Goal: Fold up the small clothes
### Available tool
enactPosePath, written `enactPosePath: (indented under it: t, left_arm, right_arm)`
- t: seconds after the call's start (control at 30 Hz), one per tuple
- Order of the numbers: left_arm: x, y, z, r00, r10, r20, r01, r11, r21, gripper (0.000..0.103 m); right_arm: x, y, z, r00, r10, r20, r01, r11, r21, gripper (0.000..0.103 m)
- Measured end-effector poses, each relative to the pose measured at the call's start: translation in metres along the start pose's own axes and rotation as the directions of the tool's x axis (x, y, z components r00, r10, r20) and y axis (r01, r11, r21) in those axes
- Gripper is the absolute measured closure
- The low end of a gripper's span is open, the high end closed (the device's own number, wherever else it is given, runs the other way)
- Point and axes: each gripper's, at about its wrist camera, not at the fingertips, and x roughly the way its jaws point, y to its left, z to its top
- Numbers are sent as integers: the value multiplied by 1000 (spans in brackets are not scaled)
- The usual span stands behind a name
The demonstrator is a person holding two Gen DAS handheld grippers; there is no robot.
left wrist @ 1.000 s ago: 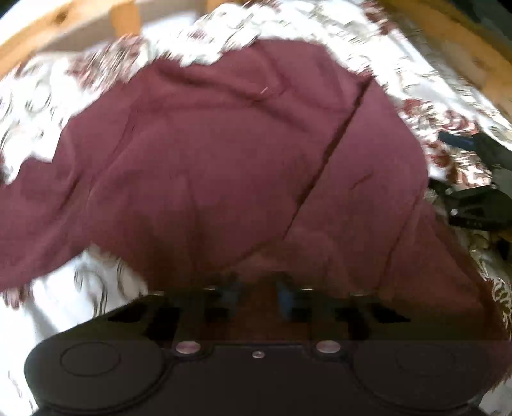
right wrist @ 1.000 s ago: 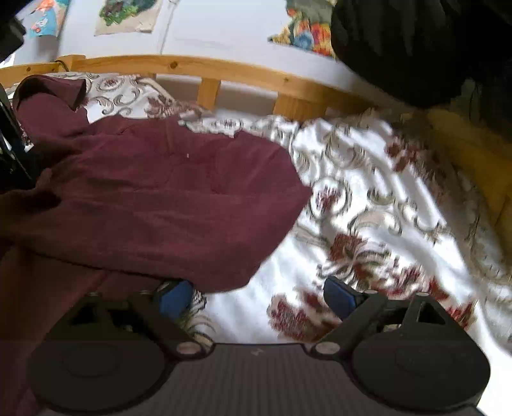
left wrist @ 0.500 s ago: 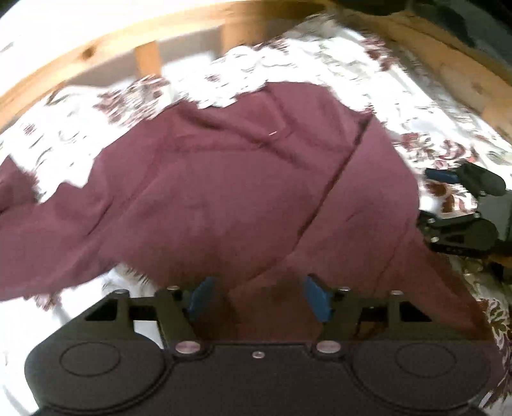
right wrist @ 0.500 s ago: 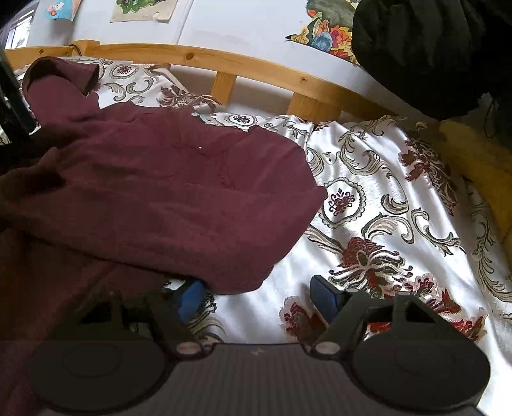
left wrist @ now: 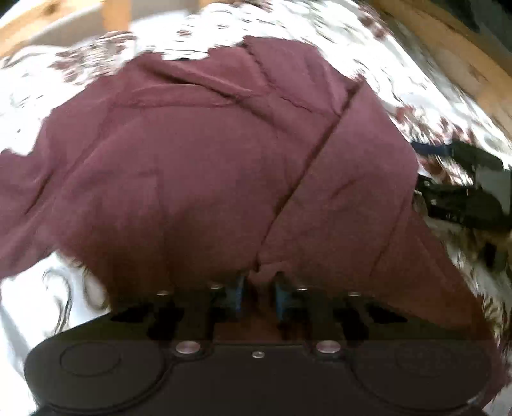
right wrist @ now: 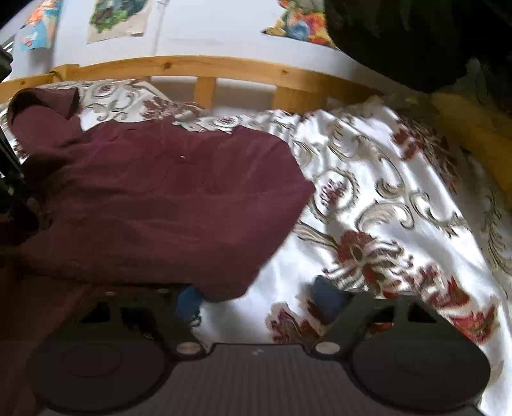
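Note:
A maroon garment (left wrist: 208, 160) lies spread and creased on the floral bedspread (left wrist: 28, 304), one panel folded over along a diagonal edge. My left gripper (left wrist: 258, 294) sits at its near edge. Its jaws are closing, and a fold of the maroon cloth is pinched between the blue pads. In the right wrist view the garment (right wrist: 166, 208) fills the left half. My right gripper (right wrist: 259, 297) is at its near corner, jaws closing but still well apart. The cloth corner drapes over the left pad (right wrist: 188, 300), and the right pad (right wrist: 329, 292) is over bare bedspread. The right gripper (left wrist: 460, 192) also shows at the left view's right edge.
A wooden bed rail (right wrist: 204, 68) runs along the far side, with a white wall and posters (right wrist: 118, 16) behind it. Dark clothing (right wrist: 400, 41) hangs at the upper right above something yellow (right wrist: 473, 134). Bare floral bedspread (right wrist: 384, 208) stretches right of the garment.
The left jaws, shut a second ago, sprang wide and have closed again on the cloth at the near edge. The right jaws have narrowed around the garment's corner.

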Motion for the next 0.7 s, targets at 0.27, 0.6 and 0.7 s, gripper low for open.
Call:
enactPosePath:
  t: [0.27, 0.6, 0.7]
  left_arm:
    - [-27, 0, -13, 996, 89, -20, -92, 968, -235, 95]
    - [-22, 4, -28, 995, 101, -12, -101, 964, -248, 60]
    - [-35, -2, -36, 982, 185, 38, -173, 963, -206, 25]
  right_arm:
    - [-27, -12, 3, 992, -120, 32, 117, 989, 93, 103]
    - [-24, -39, -2, 1000, 19, 18, -24, 955, 296, 75]
    - [-21, -50, -1, 992, 95, 80, -119, 911, 394, 39]
